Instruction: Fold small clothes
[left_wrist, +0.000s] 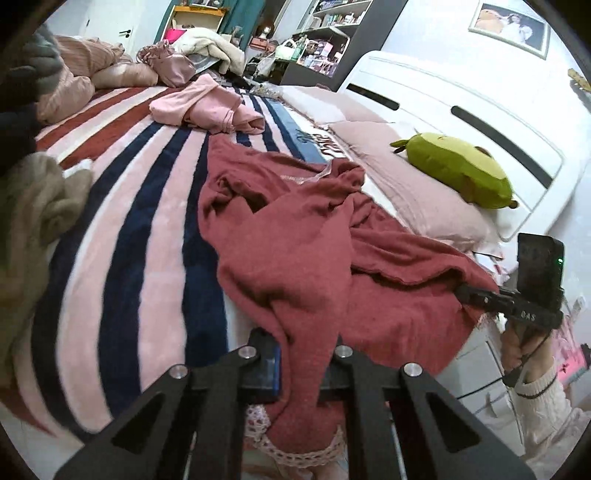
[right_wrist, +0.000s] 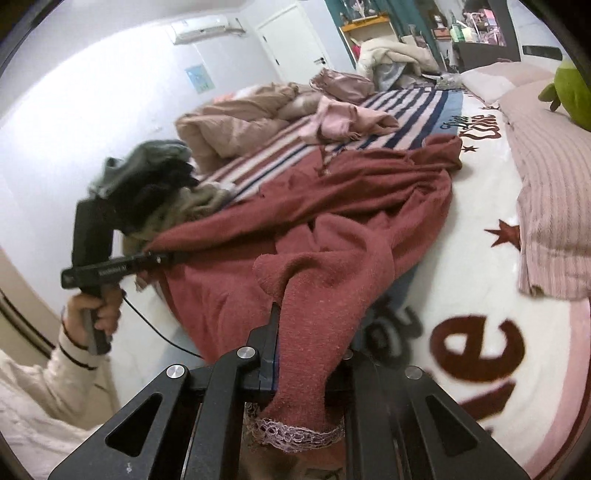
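While a crumpled brick-red knit garment with pale lace trim (left_wrist: 295, 236) lies spread across the striped pink, navy and maroon blanket (left_wrist: 122, 229) on the bed, the left gripper (left_wrist: 301, 365) has its fingers clenched on one lace-edged end. The right gripper (right_wrist: 310, 354) likewise pinches another lace-trimmed end of the same garment between its fingers. A light pink garment (left_wrist: 207, 105) lies bunched farther up the blanket, and a green plush toy (left_wrist: 458, 168) rests on a pillow.
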